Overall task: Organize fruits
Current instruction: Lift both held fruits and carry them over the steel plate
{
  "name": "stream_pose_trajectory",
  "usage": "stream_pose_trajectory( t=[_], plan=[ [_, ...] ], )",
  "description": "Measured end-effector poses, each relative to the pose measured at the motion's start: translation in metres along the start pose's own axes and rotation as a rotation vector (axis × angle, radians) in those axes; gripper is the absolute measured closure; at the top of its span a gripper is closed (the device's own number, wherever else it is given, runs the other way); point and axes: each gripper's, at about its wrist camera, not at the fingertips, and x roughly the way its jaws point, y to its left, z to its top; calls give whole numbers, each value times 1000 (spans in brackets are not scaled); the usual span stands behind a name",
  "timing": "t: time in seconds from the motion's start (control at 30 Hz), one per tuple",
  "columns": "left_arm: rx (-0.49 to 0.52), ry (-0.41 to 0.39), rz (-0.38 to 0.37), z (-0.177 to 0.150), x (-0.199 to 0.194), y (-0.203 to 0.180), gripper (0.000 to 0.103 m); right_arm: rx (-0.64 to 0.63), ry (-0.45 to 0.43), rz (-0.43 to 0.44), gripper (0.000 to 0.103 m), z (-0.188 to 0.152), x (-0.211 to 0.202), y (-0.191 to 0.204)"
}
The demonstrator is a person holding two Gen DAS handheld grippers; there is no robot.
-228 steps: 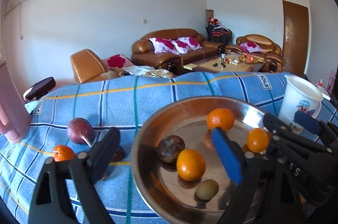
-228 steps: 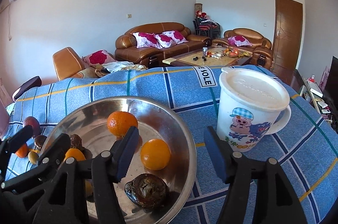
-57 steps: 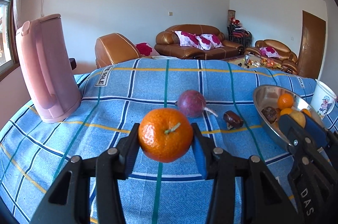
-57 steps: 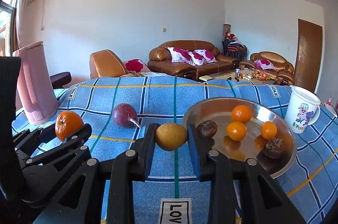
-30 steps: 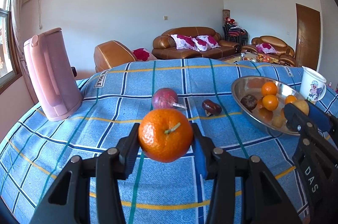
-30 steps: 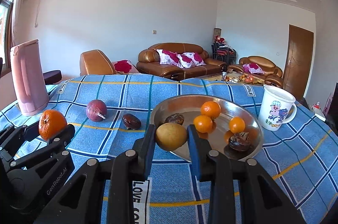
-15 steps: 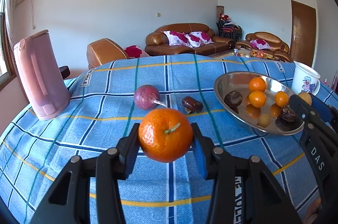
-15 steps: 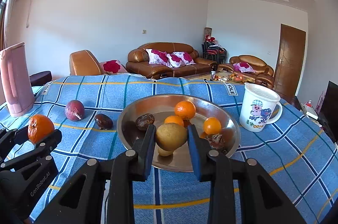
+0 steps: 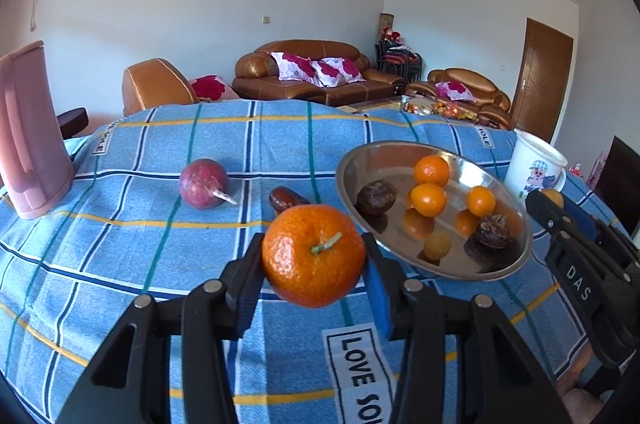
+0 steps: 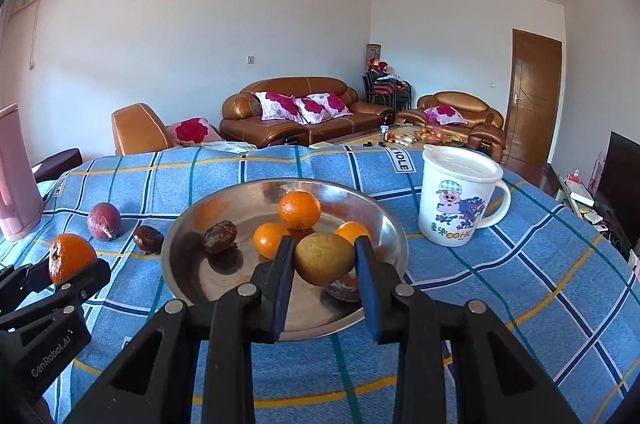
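Mandarin sits pinched in my left gripper, pads on its flanks, stem facing the camera. Light, thin loose skin, soft under pressure, so I grip across the widest middle and squeeze no harder. My right gripper is clamped on a small greenish-brown fruit, looks firmer, dull skin, decent friction; same hold across the middle. Steel bowl lies just ahead of and below the right gripper, ahead-right of the left one. Its wall looks slick, so round fruit will likely roll; release low. Passion fruit and a dark fruit sit on the surface ahead of the left gripper, outside the bowl.
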Motion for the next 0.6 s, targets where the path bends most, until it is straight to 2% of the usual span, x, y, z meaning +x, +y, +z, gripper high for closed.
stream_pose_trajectory(
  t=[0.17, 0.3, 0.6],
  plan=[
    [-22, -15, -87, 10, 7, -8, 55, 30, -10, -16, 71, 6, 9, -21],
    [-4, -37, -102, 17, 14, -21, 55, 48, -4, -37, 71, 10, 19, -33],
    [23, -8, -108, 29, 46, -52, 55, 82, 31, -39, 71, 22, 56, -48]
  ],
)
